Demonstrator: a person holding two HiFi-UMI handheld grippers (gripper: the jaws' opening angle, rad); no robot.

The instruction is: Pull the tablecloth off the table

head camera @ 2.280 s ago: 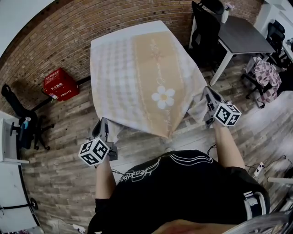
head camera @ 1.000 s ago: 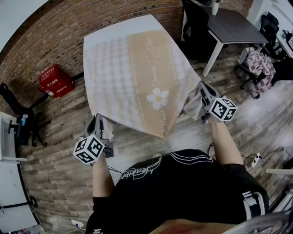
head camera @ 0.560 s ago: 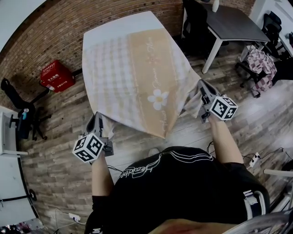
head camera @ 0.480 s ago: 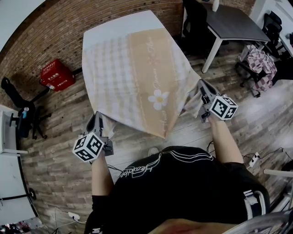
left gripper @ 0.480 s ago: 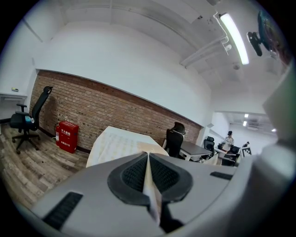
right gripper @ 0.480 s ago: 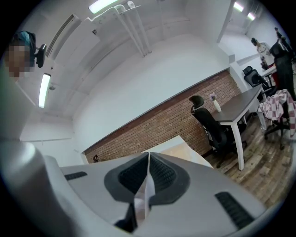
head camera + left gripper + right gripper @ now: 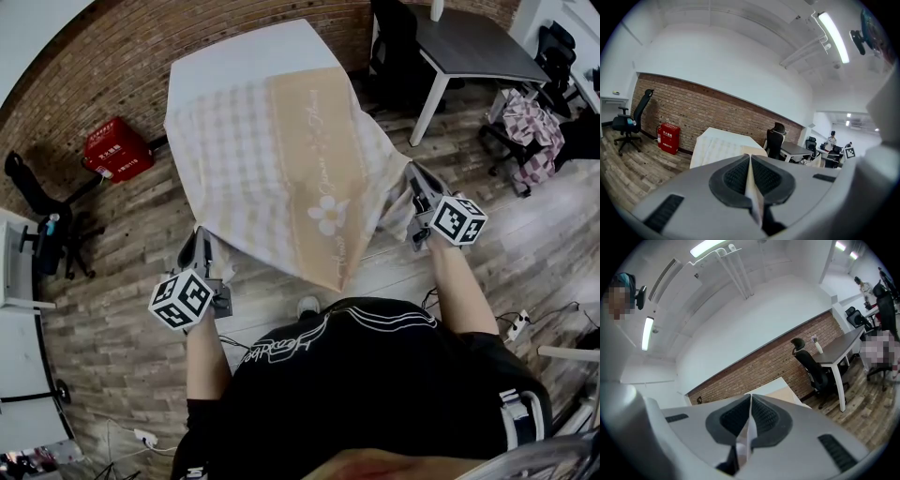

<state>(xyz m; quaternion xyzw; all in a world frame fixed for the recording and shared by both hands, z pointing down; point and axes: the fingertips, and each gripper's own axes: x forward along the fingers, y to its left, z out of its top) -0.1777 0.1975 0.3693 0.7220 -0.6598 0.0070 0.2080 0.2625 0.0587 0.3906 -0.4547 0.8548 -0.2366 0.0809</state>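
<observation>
The tablecloth, pale checks with a beige band and a white daisy, lies over the white table and sags off its near edge. My left gripper is shut on the cloth's near left corner. My right gripper is shut on the near right corner. In the left gripper view the closed jaws pinch a thin fold of the tablecloth, with the draped table beyond. The right gripper view shows the same: a pinched fold of the tablecloth between closed jaws.
A red box stands by the brick wall at left, near a black office chair. At right are a dark desk, a black chair and a chair draped with pink cloth. The floor is wood plank.
The cloth has slid toward me: more bare white tabletop shows at the far end, and the daisy sits nearer the hanging front edge. Both grippers keep their hold.
</observation>
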